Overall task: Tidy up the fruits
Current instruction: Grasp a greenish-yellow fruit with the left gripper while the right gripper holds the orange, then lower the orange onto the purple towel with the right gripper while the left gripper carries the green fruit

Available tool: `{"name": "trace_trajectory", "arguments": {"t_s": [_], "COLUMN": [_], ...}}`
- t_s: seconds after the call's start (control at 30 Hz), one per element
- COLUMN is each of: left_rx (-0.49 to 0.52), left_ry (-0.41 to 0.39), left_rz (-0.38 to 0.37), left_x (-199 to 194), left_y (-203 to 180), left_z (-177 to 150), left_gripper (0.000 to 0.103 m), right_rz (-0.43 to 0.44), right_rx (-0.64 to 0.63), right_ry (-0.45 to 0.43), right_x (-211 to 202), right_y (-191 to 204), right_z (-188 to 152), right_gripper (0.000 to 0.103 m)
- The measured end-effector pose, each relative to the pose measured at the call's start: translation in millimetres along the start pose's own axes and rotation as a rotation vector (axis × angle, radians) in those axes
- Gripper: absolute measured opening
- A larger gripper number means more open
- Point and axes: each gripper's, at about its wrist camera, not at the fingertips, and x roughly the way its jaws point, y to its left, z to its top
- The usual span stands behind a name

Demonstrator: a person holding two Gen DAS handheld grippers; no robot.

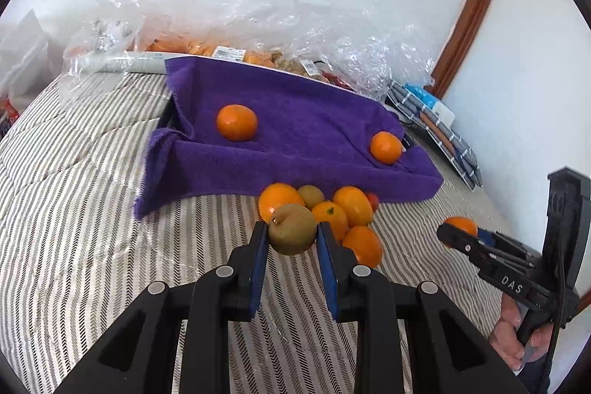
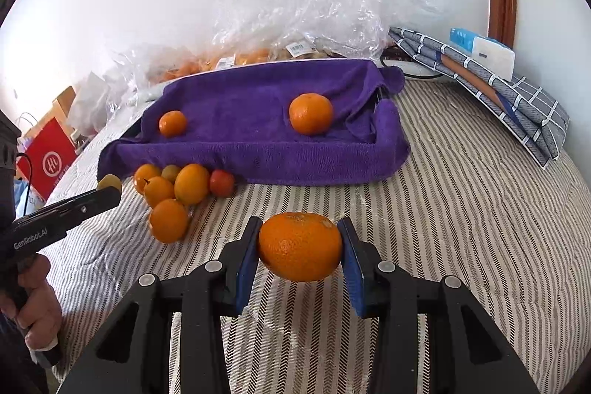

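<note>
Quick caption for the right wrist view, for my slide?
Right gripper holds an orange above the striped bedcover, facing a purple towel carrying two oranges.

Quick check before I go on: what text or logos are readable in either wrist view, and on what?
"DAS": right gripper body.
"GenRobot.AI": left gripper body.
Round white logo on red bag: characters unclear.
Barcode labels on plastic bags: too small to read.
Blue-white box: print too small to read.

White letters "DAS" stand on the black arm of the right tongs point(image 1: 457, 234) in the left wrist view; "GenRobot.AI" stands on the black arm of the left tongs point(image 2: 109, 189); the barcode labels on the clear plastic bags point(image 1: 229, 53) are too small to read
</note>
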Motion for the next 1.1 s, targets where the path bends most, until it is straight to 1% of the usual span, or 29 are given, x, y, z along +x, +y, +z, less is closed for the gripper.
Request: {"name": "trace_trajectory", "arguments": {"t_s": [0.13, 0.23, 0.37, 0.43, 0.47, 0.6, 0.67, 0.73, 0.83, 0.93, 1.03, 1.1], "left_rx": [-0.051, -0.085, -0.120, -0.140, -0.138, -0.096, -0.081, -0.065, -0.061, -0.065, -0.084, -0.102], "left_ry": [-0.028, -0.036, -0.066, -0.053, -0.055, -0.080, -0.091, -0.096, -0.082, -0.074, -0.075, -0.070], "left_rz": [0.041, 0.041, 0.073, 0.046, 0.045, 0.081, 0.084, 0.102, 0.125, 0.124, 0.112, 0.098], "left_x": [-4, -6, -13, -13, -14, -14, -11, -4, 13, 28, 40, 47], "left_y": [9, 17, 25, 28, 29, 24, 23, 22, 24, 27, 31, 36], "left_z": [2, 4, 8, 14, 18, 41, 53, 62, 75, 82, 83, 79], "left_gripper": [0.025, 0.025, 0.025, 0.025, 0.025, 0.025, 0.025, 0.025, 0.025, 0.025, 0.025, 0.025], "right_rz": [0.013, 0.014, 0.053, 0.049, 0.043, 0.034, 0.027, 0.013, -0.015, -0.029, -0.067, -0.066], "right_rx": [0.012, 0.029, 0.063, 0.056, 0.043, 0.022, 0.021, 0.027, 0.034, 0.040, 0.035, 0.039], "right_ry": [-0.014, -0.009, 0.005, -0.001, -0.014, -0.056, -0.071, -0.085, -0.087, -0.085, -0.066, -0.055], "right_x": [-3, -1, 1, -1, -3, -5, 0, 8, 25, 39, 48, 54], "right_y": [-1, -3, -5, -2, -1, -1, -4, -9, -17, -26, -30, -34], "right_z": [0, 3, 10, 17, 25, 52, 64, 76, 92, 105, 108, 103], "right_gripper": [0.041, 0.041, 0.041, 0.041, 0.041, 0.041, 0.041, 0.041, 0.041, 0.041, 0.041, 0.041]}}
